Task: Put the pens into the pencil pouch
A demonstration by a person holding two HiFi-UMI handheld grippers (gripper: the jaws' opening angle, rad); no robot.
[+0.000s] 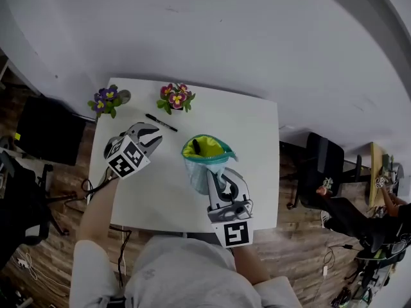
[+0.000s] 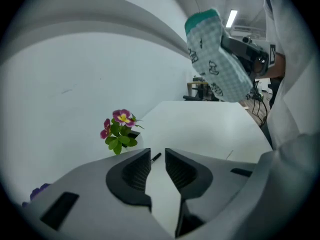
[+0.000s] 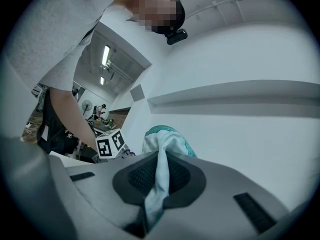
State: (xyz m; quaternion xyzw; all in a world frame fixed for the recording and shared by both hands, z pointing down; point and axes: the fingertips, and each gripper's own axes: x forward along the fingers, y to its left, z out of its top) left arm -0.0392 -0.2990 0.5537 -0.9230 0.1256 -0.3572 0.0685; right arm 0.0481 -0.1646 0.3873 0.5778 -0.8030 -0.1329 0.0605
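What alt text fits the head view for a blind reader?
The right gripper pinches the open pencil pouch over a white table; the open left gripper points toward a black pen beside a pink-flowered plant.

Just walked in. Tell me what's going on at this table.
A person works at a white table with a handheld gripper in each hand. The right gripper is clamped on the fabric of a checked pencil pouch, holding it with its yellow-lined mouth open; a dark pen-like item already sits inside. The left gripper, jaws apart and empty, is aimed at a black pen lying on the table near a potted pink flower.
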